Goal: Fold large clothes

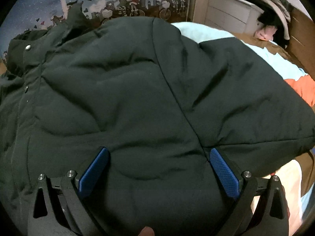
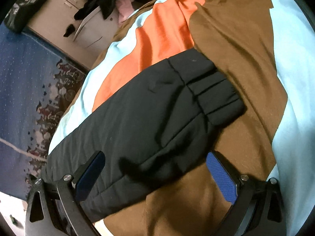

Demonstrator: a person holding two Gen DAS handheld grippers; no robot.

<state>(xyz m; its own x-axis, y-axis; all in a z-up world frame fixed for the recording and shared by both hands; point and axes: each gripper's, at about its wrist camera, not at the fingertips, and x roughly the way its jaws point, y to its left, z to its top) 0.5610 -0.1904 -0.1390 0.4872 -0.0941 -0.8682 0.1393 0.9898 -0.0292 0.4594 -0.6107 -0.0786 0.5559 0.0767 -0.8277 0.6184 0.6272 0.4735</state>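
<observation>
Snaps line the dark jacket at far left; its padded body spreads over the patchwork bedspread. Left claw hangs spread apart above it, gripping nothing. Right claw, likewise apart, straddles the sleeve, cuff pointing away.

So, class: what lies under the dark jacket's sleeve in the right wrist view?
Under the sleeve lies a bedspread in brown, orange and pale blue patches. The part directly beneath the sleeve is covered, so its colours there cannot be seen.
</observation>
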